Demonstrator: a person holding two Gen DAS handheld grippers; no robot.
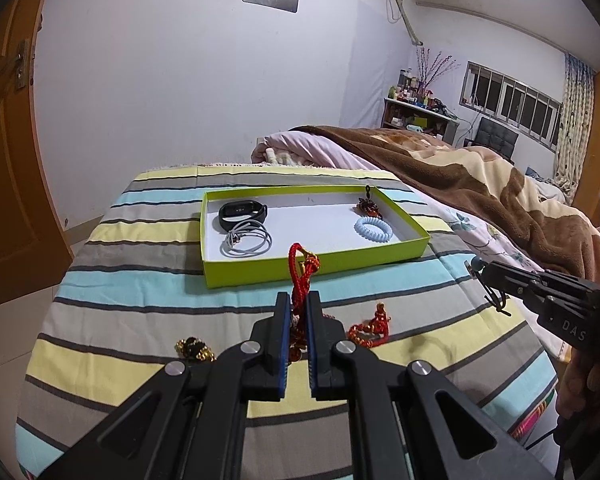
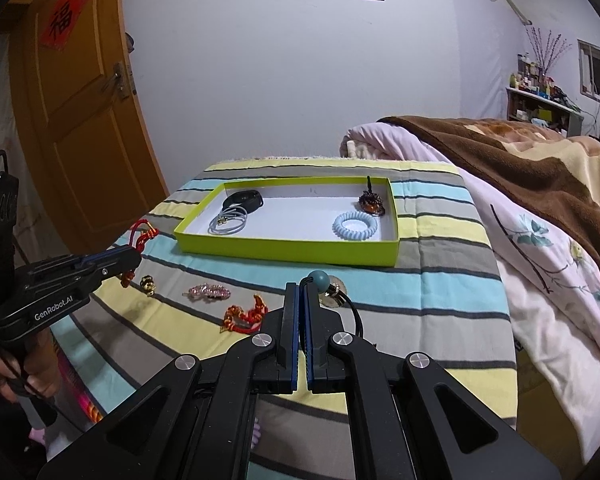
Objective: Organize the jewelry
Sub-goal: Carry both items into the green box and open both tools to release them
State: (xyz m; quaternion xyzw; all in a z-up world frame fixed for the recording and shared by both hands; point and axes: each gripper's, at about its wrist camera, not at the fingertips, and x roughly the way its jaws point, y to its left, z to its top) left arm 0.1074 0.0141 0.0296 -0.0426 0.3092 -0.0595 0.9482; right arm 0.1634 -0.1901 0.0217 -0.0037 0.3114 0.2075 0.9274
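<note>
A lime-green tray (image 1: 300, 270) (image 2: 284, 248) lies on the striped cloth. It holds a black fitness band (image 1: 242, 212), a coiled grey cord (image 1: 246, 242), a blue spiral hair tie (image 1: 373, 230) (image 2: 354, 226) and a dark beaded charm (image 1: 368, 206). My left gripper (image 1: 298, 300) (image 2: 134, 254) is shut on a red knotted cord charm (image 1: 302, 276) (image 2: 142, 234), held in front of the tray. My right gripper (image 2: 302, 290) (image 1: 480, 274) is shut on a black cord pendant with a teal bead (image 2: 322, 280) (image 1: 478, 264), right of the left gripper.
On the cloth lie a red-gold knot charm (image 1: 370, 326) (image 2: 246, 314), a pink beaded hair clip (image 2: 210, 292) and a gold-black charm (image 1: 194, 348) (image 2: 148, 284). A bed with a brown blanket (image 1: 480, 184) lies to the right, an orange door (image 2: 76, 112) to the left.
</note>
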